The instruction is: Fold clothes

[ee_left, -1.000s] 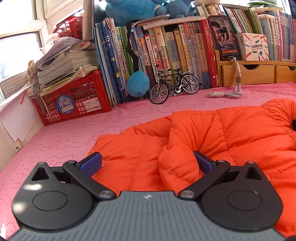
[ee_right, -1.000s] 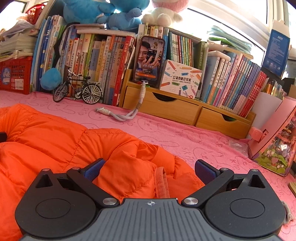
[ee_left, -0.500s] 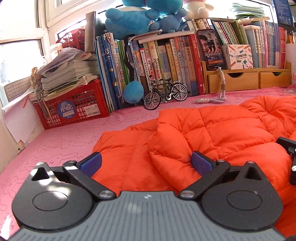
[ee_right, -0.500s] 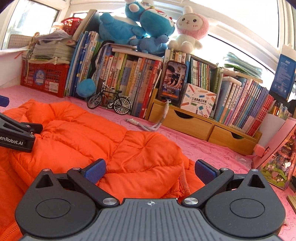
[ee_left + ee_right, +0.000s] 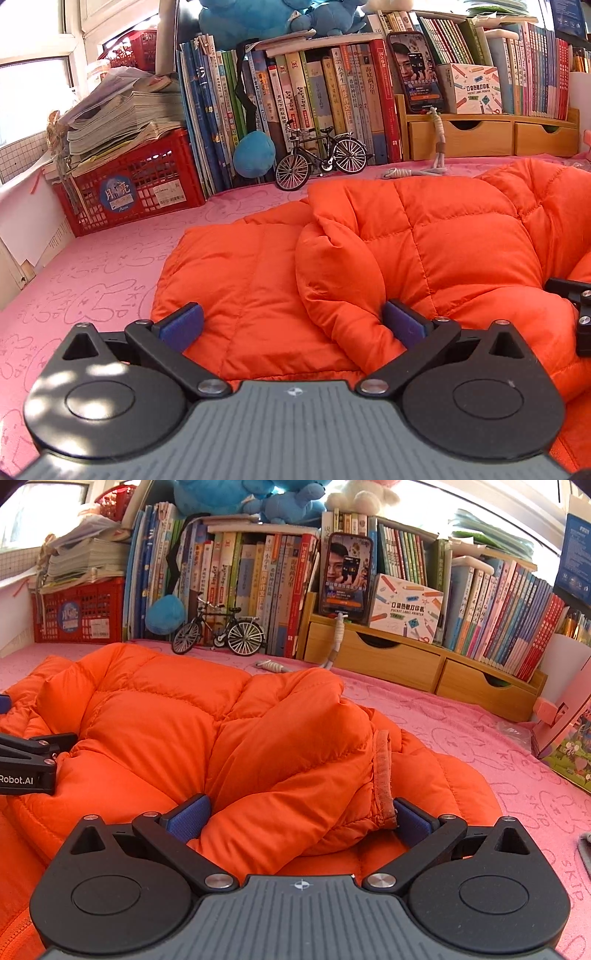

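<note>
An orange puffer jacket lies crumpled on a pink mat. My left gripper is open and low over the jacket's left part, with a puffy fold of fabric between its wide-spread blue pads. The right gripper shows at the right edge of the left wrist view. In the right wrist view the jacket fills the middle. My right gripper is open around a bunched sleeve whose cuff rests by the right pad. The left gripper shows at that view's left edge.
A red crate with stacked papers stands back left. A row of books, a toy bicycle and wooden drawers line the back. A white cord lies behind the jacket. A pink box stands at the right.
Both grippers have risen and drawn back, so more of the jacket shows. Each gripper has come into the other's view. The bunched sleeve now lies between the right fingers. Both stayed open.
</note>
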The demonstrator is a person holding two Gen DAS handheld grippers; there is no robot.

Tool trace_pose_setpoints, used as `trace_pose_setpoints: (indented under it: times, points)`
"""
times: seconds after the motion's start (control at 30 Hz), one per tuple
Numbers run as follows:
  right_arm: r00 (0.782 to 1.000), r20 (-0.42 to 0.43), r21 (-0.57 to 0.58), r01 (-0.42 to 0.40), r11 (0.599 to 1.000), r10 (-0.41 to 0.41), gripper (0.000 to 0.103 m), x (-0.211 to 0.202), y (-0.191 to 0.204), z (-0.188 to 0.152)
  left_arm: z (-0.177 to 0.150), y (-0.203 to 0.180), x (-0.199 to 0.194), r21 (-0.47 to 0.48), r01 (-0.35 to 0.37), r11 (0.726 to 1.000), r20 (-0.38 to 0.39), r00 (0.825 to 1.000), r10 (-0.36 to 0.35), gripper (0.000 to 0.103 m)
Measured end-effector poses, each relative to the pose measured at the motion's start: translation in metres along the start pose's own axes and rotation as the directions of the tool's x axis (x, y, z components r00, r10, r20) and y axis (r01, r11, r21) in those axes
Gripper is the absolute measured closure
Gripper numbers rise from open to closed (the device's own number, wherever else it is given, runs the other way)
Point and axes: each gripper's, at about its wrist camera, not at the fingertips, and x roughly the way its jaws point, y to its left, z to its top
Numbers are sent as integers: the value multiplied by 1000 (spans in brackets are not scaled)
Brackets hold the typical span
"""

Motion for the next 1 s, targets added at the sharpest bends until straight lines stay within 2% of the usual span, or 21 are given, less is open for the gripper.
trace_pose_setpoints:
  times: [0.23, 0.33, 0.53, 0.63, 0.73, 0.8, 0.9, 1.0]
  points:
    - [999, -22, 36, -30, 999, 31, 0, 4, -6, 1, 1, 6, 3, -26, 24, 999, -17, 1000, -25, 0]
    - [998, -19, 65, -54, 996, 55, 0, 3, -12, 2, 0, 13, 3, -69, 48, 997, -15, 999, -49, 0]
    - [994, 18, 157, -114, 981, 112, 0, -16, -31, -1, -5, 45, -23, -196, 154, 968, 28, 988, -151, 0]
    - [987, 43, 210, -163, 964, 158, 0, -31, -47, -7, -8, 74, -39, -280, 228, 933, 50, 974, -222, 0]
    - [974, 74, 286, -225, 932, 213, 0, -44, -75, -11, -8, 114, -45, -365, 259, 894, 93, 966, -241, 0]
    - [968, 91, 348, -252, 903, 235, 0, -49, -99, -14, -6, 143, -36, -432, 261, 864, 90, 965, -246, 0]
    - [978, 83, 440, -210, 873, 194, 0, -45, -139, -16, -1, 183, -10, -528, 242, 814, 36, 964, -264, 0]
    - [983, 62, 515, -178, 839, 171, 0, -32, -174, -20, -3, 206, 23, -610, 260, 748, -8, 943, -334, 0]
